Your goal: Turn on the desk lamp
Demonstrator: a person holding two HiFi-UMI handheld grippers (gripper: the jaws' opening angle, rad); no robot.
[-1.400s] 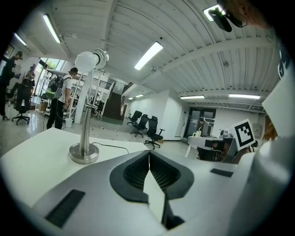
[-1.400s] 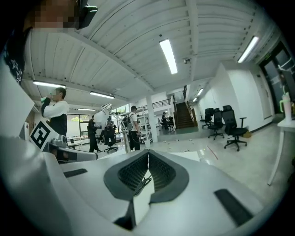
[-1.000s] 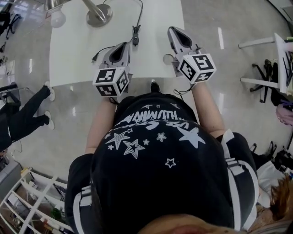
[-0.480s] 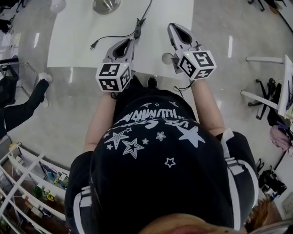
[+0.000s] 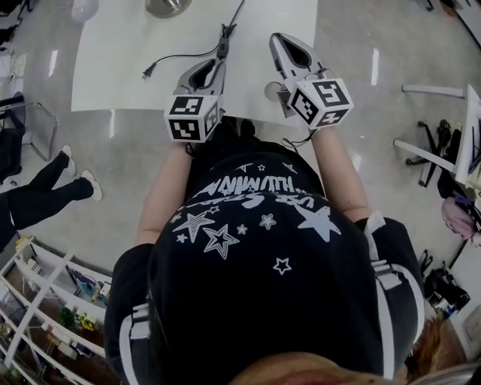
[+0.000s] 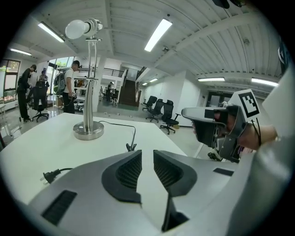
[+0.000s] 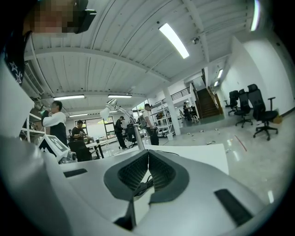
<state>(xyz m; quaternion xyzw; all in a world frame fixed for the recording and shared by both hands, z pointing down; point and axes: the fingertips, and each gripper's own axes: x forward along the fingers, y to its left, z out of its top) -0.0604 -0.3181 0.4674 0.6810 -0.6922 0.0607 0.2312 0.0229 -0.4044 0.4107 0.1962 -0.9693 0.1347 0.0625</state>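
White table (image 5: 120,68), glossy office floor (image 5: 113,165); lamp base (image 5: 167,6) at 12 o'clock, nearer the frame edge than before. Left gripper (image 6: 147,154) jaws opening, empty; right gripper (image 7: 148,154) pressed together.

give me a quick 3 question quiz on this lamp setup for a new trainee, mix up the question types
1. True or false: the cord's plug lies loose on the table.
2. What is between the jaws of the right gripper? A the plug, B nothing, C a cup.
3. Fill in: the gripper nearer the cord's inline switch is the ___ one.

Key
1. True.
2. B. The jaws are shut on nothing.
3. Left. The left gripper has nothing between its jaws, which are opening.
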